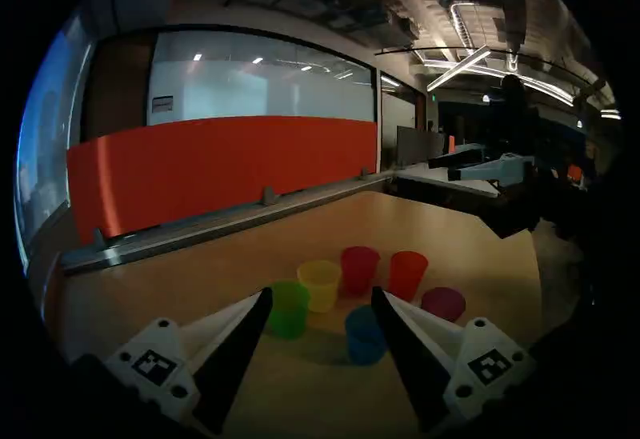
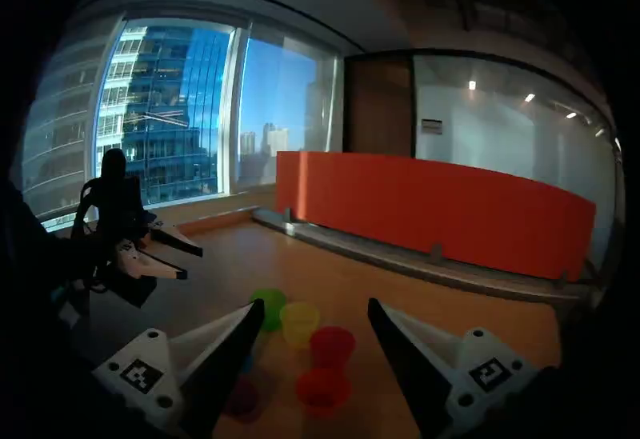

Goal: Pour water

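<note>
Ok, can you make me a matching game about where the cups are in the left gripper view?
Things:
1. blue cup
2. green cup
3. purple cup
4. yellow cup

Places:
A. at the picture's right end of the group
B. nearest the camera, between the fingers
C. between the green cup and a red cup
D. at the picture's left end of the group

Pairs: 1-B, 2-D, 3-A, 4-C.

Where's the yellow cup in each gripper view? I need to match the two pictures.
Left gripper view: yellow cup low centre, between the green cup and the crimson cup.
Right gripper view: yellow cup low centre, just right of the green cup.
Shared landmark: the orange partition behind the cups.
</note>
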